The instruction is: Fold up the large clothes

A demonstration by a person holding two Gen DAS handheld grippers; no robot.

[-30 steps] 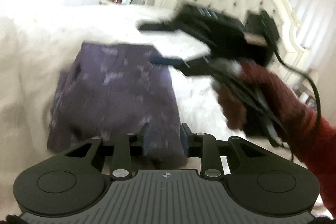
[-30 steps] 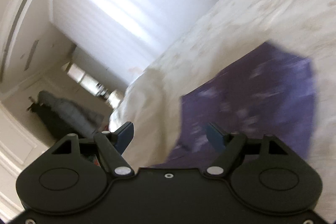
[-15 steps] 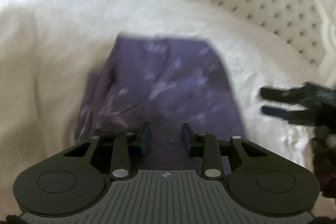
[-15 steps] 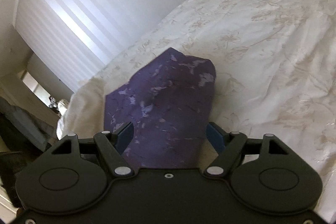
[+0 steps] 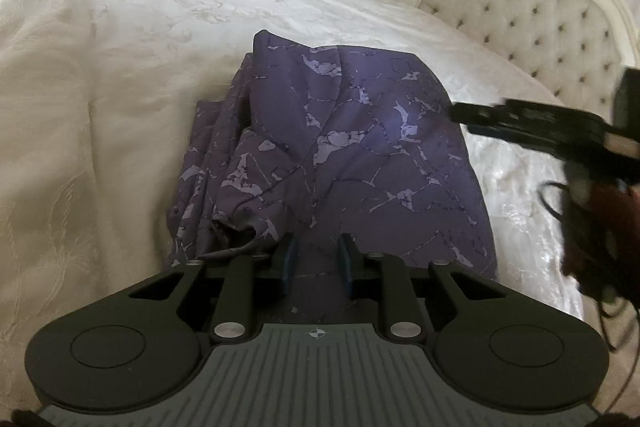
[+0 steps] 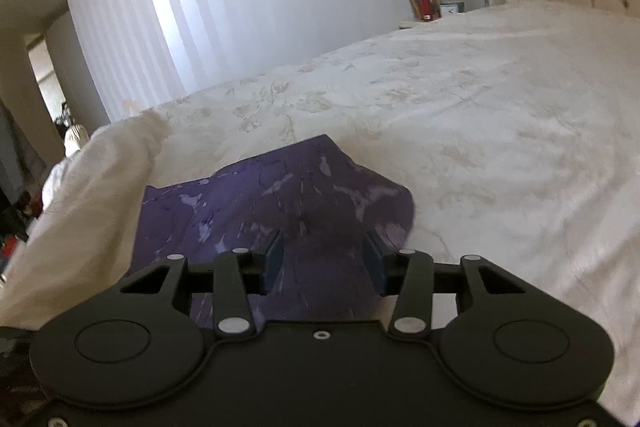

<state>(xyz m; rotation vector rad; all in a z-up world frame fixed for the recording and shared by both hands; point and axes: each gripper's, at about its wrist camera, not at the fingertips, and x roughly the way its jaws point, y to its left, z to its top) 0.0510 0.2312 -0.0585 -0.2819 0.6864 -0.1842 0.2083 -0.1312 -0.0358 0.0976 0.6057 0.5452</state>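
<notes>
The purple garment (image 5: 352,147) is thin, soft cloth with a dull look and pale cracked marks printed on it. It is creased and bunched along one side. The bed cover (image 5: 120,75) is cream cloth with a faint flower pattern worked into it, and it has a slight shine where light falls. The headboard (image 5: 532,11) is padded pale cloth pinned in with small buttons, inside a smooth painted frame with carved curls. The left claw (image 5: 317,263) is matt black plastic with shiny round metal screws, blue pads (image 5: 289,263) and a grey ribbed plate. The right claw (image 6: 324,261) is matt black plastic too.
</notes>
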